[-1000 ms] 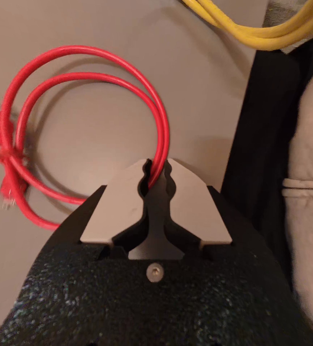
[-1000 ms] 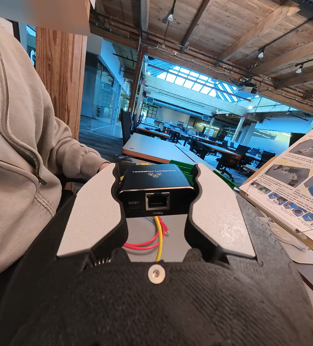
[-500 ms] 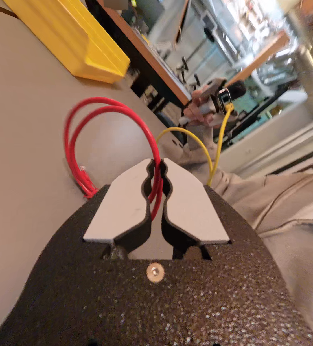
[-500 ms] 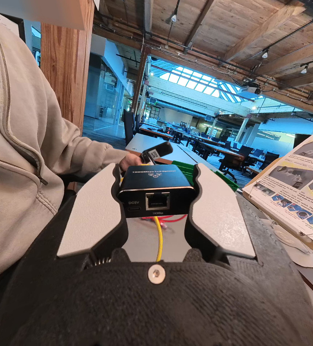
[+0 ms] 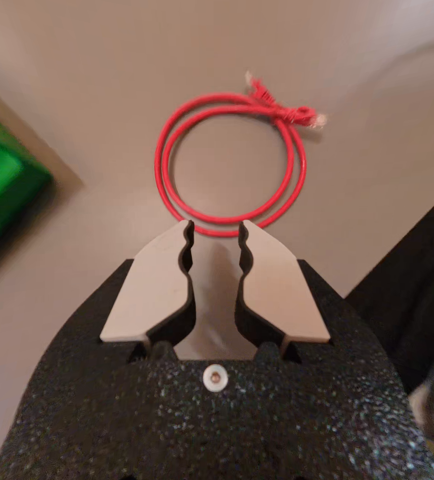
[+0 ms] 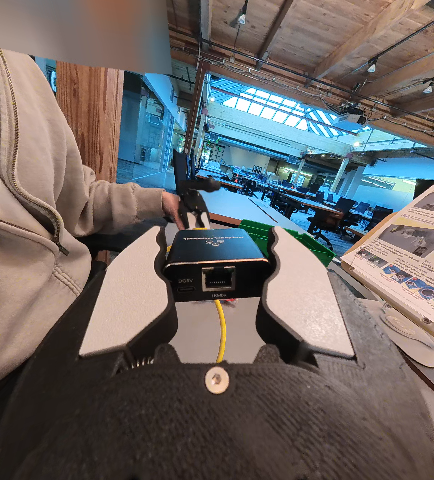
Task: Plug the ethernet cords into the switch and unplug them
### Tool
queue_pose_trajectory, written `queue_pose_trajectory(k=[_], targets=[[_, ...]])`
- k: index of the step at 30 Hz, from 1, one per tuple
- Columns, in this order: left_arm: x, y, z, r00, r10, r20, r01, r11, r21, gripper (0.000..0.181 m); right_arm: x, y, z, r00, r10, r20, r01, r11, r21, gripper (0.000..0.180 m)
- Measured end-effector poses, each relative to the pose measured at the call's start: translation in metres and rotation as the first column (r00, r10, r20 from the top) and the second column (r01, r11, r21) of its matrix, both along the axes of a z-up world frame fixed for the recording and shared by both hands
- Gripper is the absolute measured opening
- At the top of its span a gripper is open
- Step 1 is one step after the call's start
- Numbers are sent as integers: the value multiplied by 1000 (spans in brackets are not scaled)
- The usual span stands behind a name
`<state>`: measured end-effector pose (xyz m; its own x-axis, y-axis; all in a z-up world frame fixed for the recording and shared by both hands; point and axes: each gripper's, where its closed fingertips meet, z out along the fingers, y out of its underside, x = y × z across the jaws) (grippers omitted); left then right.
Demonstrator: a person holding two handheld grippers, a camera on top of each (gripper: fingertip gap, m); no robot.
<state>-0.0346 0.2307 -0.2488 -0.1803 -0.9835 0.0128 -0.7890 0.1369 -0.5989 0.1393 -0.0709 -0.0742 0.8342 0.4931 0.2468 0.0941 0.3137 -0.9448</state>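
A pale, matte grey-beige table [image 5: 106, 91] fills the left wrist view, with a blurred green bin [image 5: 0, 171] at its left edge and a dark strip at lower right. In the right wrist view the same desk sits in a large open-plan office with exposed timber beams, skylights, a thick wooden post [image 6: 88, 119] and rows of desks and chairs receding behind.

At left in that view, a person in a light zip hoodie [image 6: 23, 207] extends a sleeve toward the left gripper [image 6: 193, 217], seen farther off above the table; in its own view the left gripper [image 5: 215, 230] stands with jaws parted and empty, tips just short of a red ethernet cord [image 5: 230, 166] lying flat in a double loop, its two clear-tipped plugs bunched at upper right.

At centre, the right gripper [image 6: 215, 255] is clamped on the switch [image 6: 217, 257], a small black box held off the table, one network port and a smaller slot facing the camera, white lettering on its top and front. A yellow ethernet cord [image 6: 221, 335] runs beneath it. At right, a printed instruction sheet [image 6: 405, 259] with photographs leans on a stand.
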Motion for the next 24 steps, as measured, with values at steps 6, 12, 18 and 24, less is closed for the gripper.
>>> queue_pose_trajectory(k=[6, 12, 18, 24], targets=[[60, -51, 12, 824, -566, -2, 514, 747, 422, 39, -4, 6, -1, 1000, 15, 4, -15, 1000, -10, 76], [96, -67, -32, 493, -828, -268, 826, 348, 443, 30, -9, 10, -2, 999, 31, 13, -31, 999, -19, 76], [112, -91, -52, 487, -841, -236, 869, 439, 230, 14, -5, 10, -7, 999, 36, -9, -36, 999, -26, 76], [140, -97, -50, 905, -352, -239, 365, 931, 14, 12, 0, 7, -9, 999, 30, -20, -30, 999, -24, 76]])
